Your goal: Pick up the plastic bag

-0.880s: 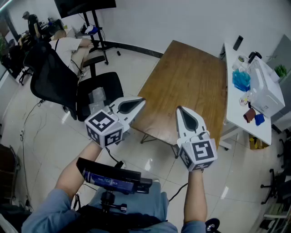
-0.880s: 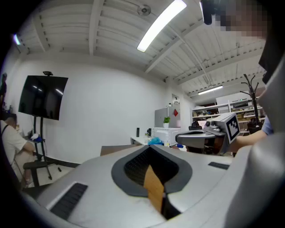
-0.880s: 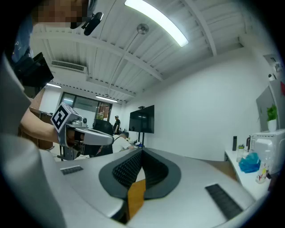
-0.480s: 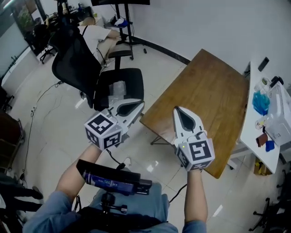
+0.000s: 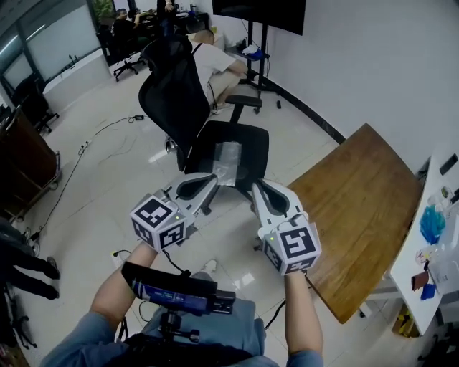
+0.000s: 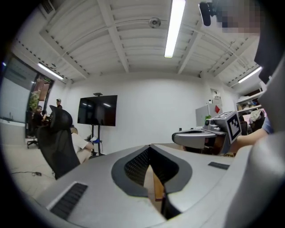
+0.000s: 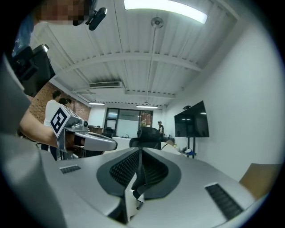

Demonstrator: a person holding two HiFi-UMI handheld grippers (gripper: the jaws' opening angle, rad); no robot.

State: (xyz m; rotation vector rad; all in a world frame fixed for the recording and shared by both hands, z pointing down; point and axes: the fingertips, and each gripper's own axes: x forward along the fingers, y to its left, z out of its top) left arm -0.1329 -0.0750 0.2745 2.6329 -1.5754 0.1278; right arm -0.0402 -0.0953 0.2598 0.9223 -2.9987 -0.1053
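A clear plastic bag (image 5: 228, 154) lies on the seat of a black office chair (image 5: 237, 143), seen in the head view just beyond both grippers. My left gripper (image 5: 208, 179) is held in the air short of the seat's near edge, its jaws shut with nothing between them. My right gripper (image 5: 259, 188) hovers beside it, also shut and empty. In the left gripper view the left gripper (image 6: 150, 151) points level across the room, with the chair's back (image 6: 58, 138) at the left. The right gripper view shows the right gripper (image 7: 140, 153) aimed toward the chair's headrest (image 7: 149, 133).
A brown wooden table (image 5: 358, 208) stands to the right of the chair. A white desk (image 5: 437, 244) with small items is at the far right. A screen on a stand (image 5: 262, 11) stands by the wall. Cables (image 5: 100, 136) lie on the tiled floor at left.
The head view has swung left: the chair with the bag has come from upper left to straight ahead of the grippers, and the table has slid right. Both grippers stay shut, side by side.
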